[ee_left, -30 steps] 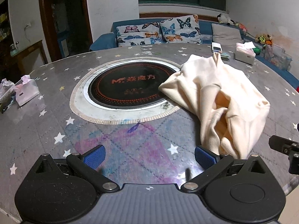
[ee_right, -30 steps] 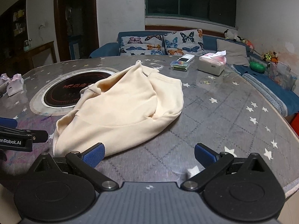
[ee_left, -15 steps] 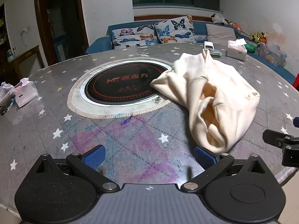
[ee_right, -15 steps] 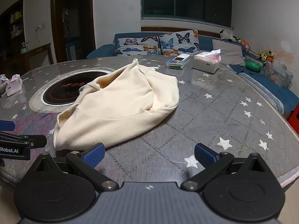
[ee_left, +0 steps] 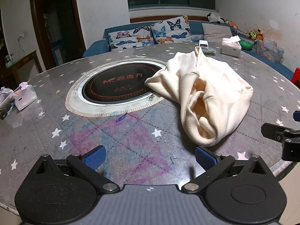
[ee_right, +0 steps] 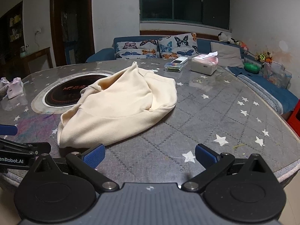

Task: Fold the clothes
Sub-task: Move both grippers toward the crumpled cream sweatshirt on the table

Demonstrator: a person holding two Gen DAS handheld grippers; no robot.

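A cream sweatshirt (ee_left: 206,93) lies crumpled in a heap on the round grey star-patterned table (ee_left: 93,131), partly over the rim of the inset black cooktop (ee_left: 116,86). It also shows in the right wrist view (ee_right: 120,108). My left gripper (ee_left: 150,156) is open and empty above the table's near edge, left of the garment's near end. My right gripper (ee_right: 149,155) is open and empty above the near edge, with its left fingertip (ee_right: 93,154) close to the garment's near hem. Each gripper shows at the side of the other's view.
A white tissue box (ee_right: 204,65) and a small box with a remote on top (ee_right: 175,65) sit at the table's far side. A pink tissue pack (ee_left: 24,95) sits at the left edge. A blue sofa with butterfly cushions (ee_left: 150,33) stands behind the table.
Both grippers have drawn back toward the table's near edge and risen a little, so the sweatshirt looks farther off. The sweatshirt has not moved. Both stay open.
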